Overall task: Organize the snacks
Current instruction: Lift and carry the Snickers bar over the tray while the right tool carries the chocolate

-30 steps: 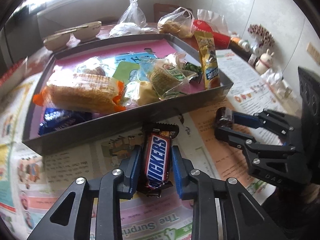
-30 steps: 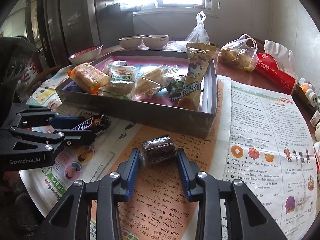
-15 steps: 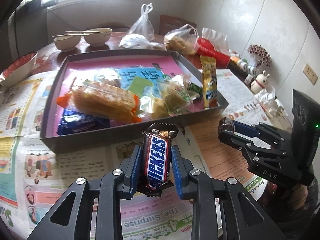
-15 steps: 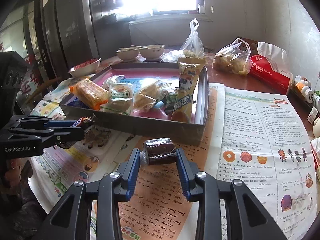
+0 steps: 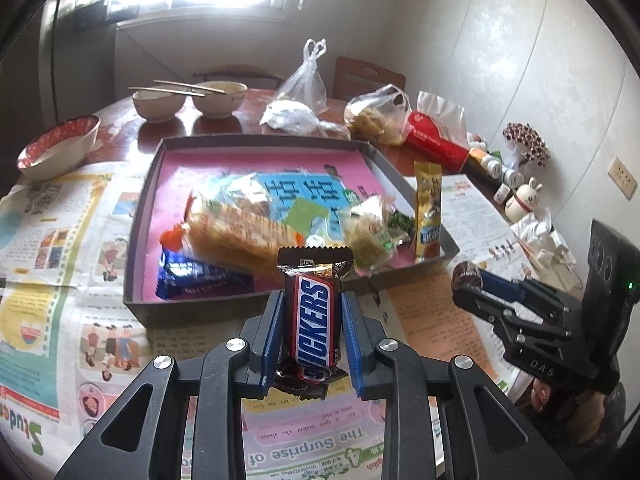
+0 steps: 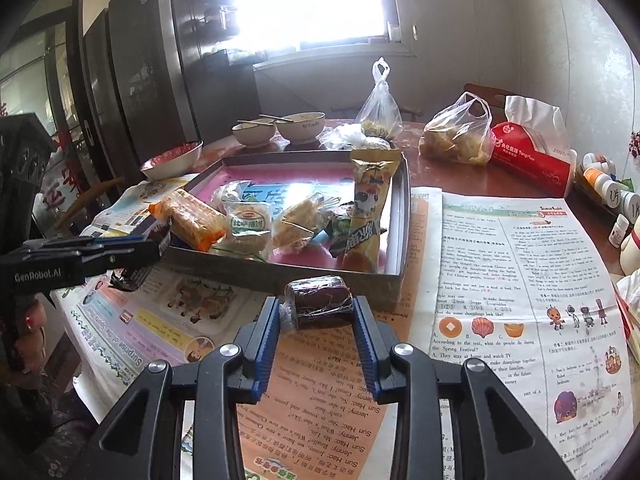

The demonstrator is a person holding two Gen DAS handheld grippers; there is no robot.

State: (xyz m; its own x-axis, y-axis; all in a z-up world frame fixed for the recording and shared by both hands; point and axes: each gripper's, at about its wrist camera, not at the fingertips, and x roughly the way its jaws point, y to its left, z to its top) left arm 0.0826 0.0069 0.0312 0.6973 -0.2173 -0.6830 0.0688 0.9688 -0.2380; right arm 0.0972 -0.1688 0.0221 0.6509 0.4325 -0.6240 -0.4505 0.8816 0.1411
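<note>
My left gripper [image 5: 313, 312] is shut on a Snickers bar [image 5: 314, 316] and holds it up in front of the grey tray's [image 5: 200, 307] near wall. My right gripper [image 6: 318, 312] is shut on a dark wrapped cake [image 6: 320, 306], held above the newspaper before the tray [image 6: 403, 216]. The tray holds several snacks: an orange cracker pack [image 5: 240, 234], a blue packet [image 5: 192, 278] and a yellow stick pack [image 5: 427, 216] leaning on the right wall. The right gripper also shows in the left wrist view [image 5: 466, 280], and the left gripper in the right wrist view [image 6: 148, 248].
Newspaper [image 6: 520, 280] covers the table. Two bowls with chopsticks [image 5: 188, 98], a red-patterned bowl [image 5: 60, 148], plastic bags [image 5: 376, 120], a red tissue pack [image 5: 436, 142] and small bottles [image 5: 492, 166] stand around the tray's far and right sides.
Both grippers have risen off the table with their snacks. The Snickers bar and the dark cake now hang higher, level with the tray's near wall.
</note>
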